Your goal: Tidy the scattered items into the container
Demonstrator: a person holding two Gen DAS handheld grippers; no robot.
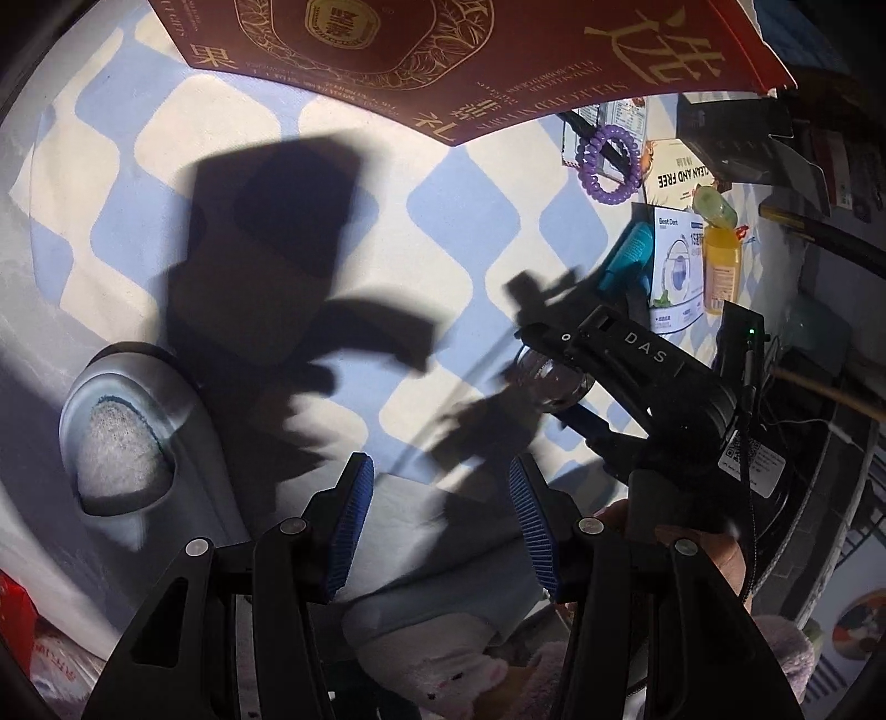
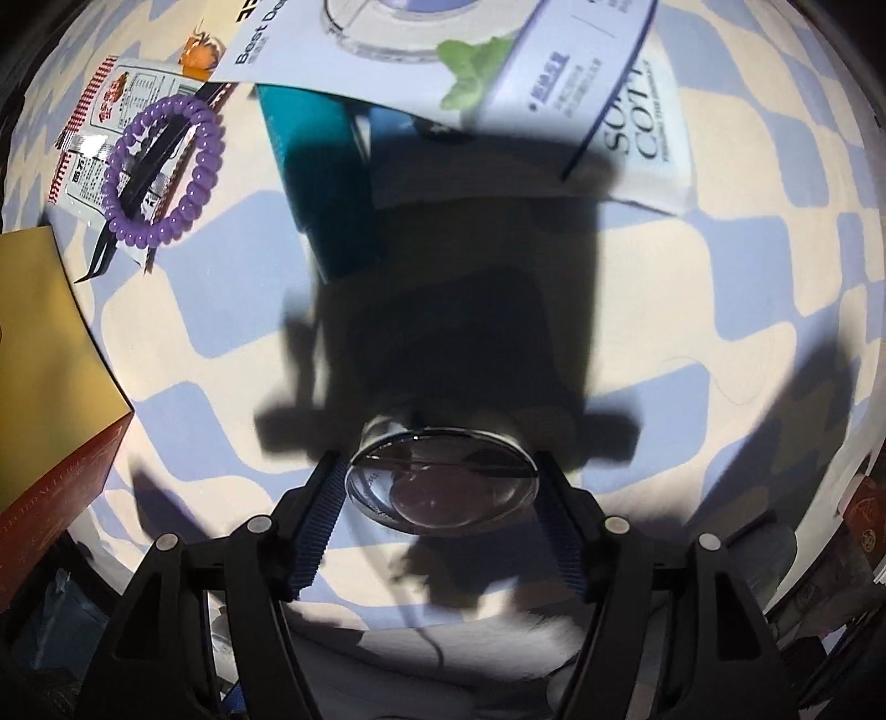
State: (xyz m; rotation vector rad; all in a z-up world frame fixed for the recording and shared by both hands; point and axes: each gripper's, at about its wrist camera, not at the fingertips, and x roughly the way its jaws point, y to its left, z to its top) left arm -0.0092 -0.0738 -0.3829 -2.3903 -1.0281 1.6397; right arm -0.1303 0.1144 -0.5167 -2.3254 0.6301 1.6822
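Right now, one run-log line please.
right gripper: open around small glass dish on checkered cloth | left gripper: open, empty | red box: nearby

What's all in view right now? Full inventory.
red box: 1, dark red, top of left view
hair tie: 1, purple, on snack packet
snack packet: 1, white-red, under hair tie
floss box: 1, white-blue, top of right view
teal item: 1, teal, partly under floss box
bottle: 1, yellow, beside floss box
glass dish: 1, clear, between right gripper's fingers
cloth: 1, blue-cream checked, beneath the items
left gripper: 1, black, open, empty
right gripper: 1, black, open around glass dish
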